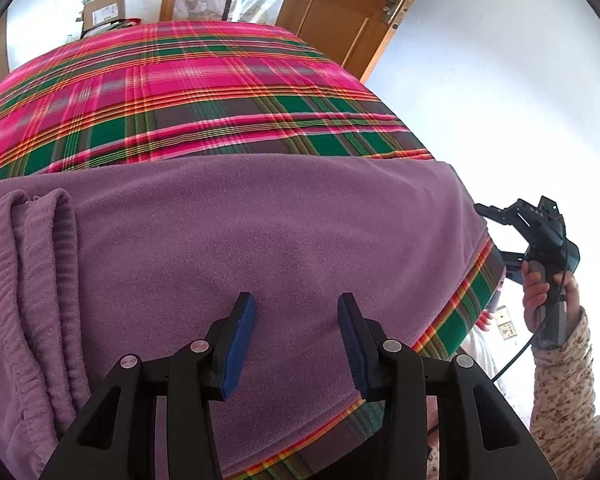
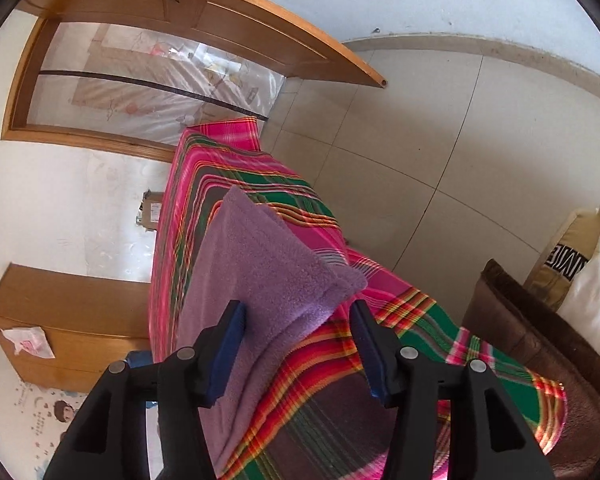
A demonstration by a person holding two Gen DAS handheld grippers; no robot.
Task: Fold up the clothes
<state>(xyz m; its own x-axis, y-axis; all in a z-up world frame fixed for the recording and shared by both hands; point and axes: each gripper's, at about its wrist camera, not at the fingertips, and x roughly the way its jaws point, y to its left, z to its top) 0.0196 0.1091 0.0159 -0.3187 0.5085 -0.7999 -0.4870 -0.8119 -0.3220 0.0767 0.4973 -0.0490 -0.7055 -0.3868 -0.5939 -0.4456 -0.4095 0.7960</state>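
- A purple fleece garment [image 1: 268,232] lies spread flat on a surface covered by a pink, green and orange plaid cloth [image 1: 172,92]; what lies under the cloth cannot be told.
- At the garment's left side, in the left wrist view, a ribbed, gathered band [image 1: 28,280] lies in soft ridges.
- The left tongs [image 1: 296,312] hover over the fleece with their blue pads [image 1: 240,344] apart and nothing clamped between them.
- In the right wrist view, a folded corner of the garment [image 2: 300,280] juts out between the right tongs [image 2: 298,320]; the blue pads [image 2: 228,348] stand apart and do not press on the fleece.
- The left wrist view also shows the right tongs at the far right edge of the plaid cloth, held by a hand [image 1: 540,288] in a speckled sleeve [image 1: 568,384].
- A wooden door [image 2: 204,12] stands open beyond the covered surface, and a tiled floor [image 2: 400,140] runs alongside.
- A brown cushion [image 2: 540,352] lies just beside the plaid cloth's near end.
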